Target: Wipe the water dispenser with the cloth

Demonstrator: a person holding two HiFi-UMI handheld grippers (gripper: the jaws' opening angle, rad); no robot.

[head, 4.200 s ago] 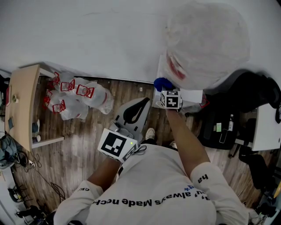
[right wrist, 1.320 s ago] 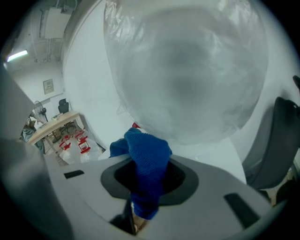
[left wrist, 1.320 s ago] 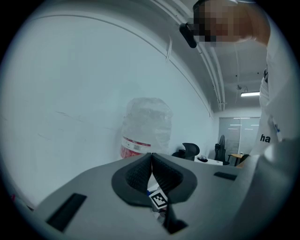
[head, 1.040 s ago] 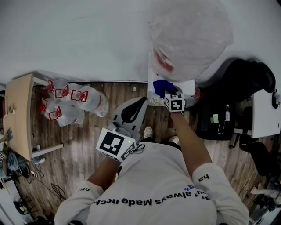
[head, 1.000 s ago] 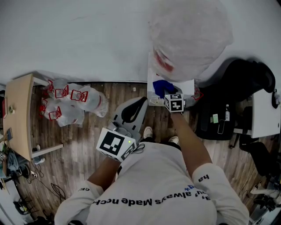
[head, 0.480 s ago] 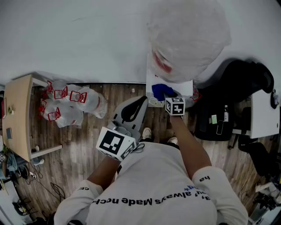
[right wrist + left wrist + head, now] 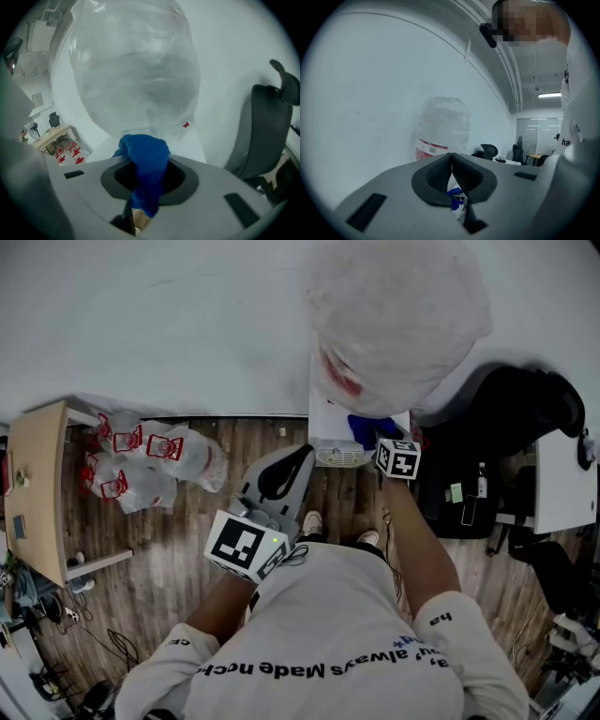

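Head view: a white wall (image 7: 169,324) meets a wood-plank floor (image 7: 178,549). The water dispenser (image 7: 330,423), a white cabinet, stands against the wall and carries a large, clear inverted bottle (image 7: 398,324) with a red label. A black office chair (image 7: 511,427) stands just beside the dispenser, on the person's right. A wooden worktop (image 7: 37,484) lies well apart at the far left, with a heap of clear bags (image 7: 150,460) printed in red on the floor beside it.

The left claw (image 7: 298,459) is held low in front of the person, apart from the dispenser. In the left gripper view its jaws are together, tips touching, with nothing between them.

The right claw (image 7: 380,439) is raised to the top of the dispenser, just under the bottle. In the right gripper view its jaws are clamped on the blue cloth (image 7: 145,164), which bunches out beyond the tips toward the white cabinet. Contact between the cloth and the cabinet cannot be confirmed.
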